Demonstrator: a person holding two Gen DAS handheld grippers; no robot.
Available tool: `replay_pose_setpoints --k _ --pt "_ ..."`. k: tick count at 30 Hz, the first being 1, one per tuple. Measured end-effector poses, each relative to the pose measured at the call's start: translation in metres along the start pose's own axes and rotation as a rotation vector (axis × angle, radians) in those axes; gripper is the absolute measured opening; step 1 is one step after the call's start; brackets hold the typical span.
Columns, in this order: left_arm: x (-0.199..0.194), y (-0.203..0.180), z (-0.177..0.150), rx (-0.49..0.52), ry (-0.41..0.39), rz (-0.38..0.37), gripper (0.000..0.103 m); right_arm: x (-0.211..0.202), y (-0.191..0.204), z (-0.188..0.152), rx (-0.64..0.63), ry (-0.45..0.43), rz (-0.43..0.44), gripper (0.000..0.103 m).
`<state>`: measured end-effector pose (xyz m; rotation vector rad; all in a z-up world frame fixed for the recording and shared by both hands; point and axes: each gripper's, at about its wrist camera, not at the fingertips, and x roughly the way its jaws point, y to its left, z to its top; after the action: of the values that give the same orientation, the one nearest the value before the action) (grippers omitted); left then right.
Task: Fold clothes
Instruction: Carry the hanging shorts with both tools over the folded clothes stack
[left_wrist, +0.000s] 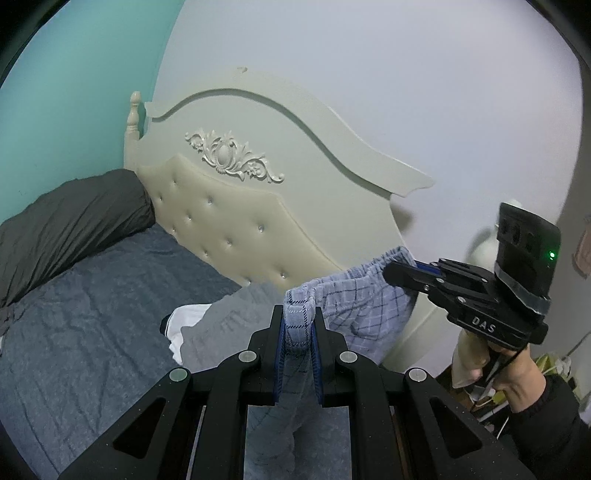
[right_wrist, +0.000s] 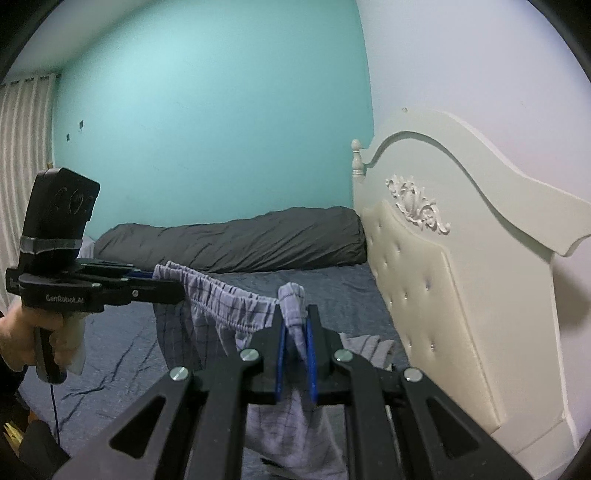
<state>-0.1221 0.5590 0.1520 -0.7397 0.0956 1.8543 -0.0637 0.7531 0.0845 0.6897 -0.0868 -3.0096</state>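
We see a pair of light blue checked shorts (right_wrist: 218, 314) up in the air over the bed. The stretchy top band is pulled out wide, and it sags a little in the middle. One end of the band is bunched up and pinched tight, and the other end is pinched too. The rest of the soft cloth hangs down loose, with folds and wrinkles.
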Motion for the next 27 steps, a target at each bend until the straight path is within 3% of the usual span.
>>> replay_pose_setpoints --k 15,27 --pt "0.112 0.086 0.027 -0.09 0.129 0.061 0.013 0.132 -0.059 0.008 0.081 0.179 -0.065 0.009" --pt "0.196 0.15 -0.032 -0.225 0.285 0.081 0.019 0.229 -0.075 -0.044 0.084 0.429 -0.157 0.009"
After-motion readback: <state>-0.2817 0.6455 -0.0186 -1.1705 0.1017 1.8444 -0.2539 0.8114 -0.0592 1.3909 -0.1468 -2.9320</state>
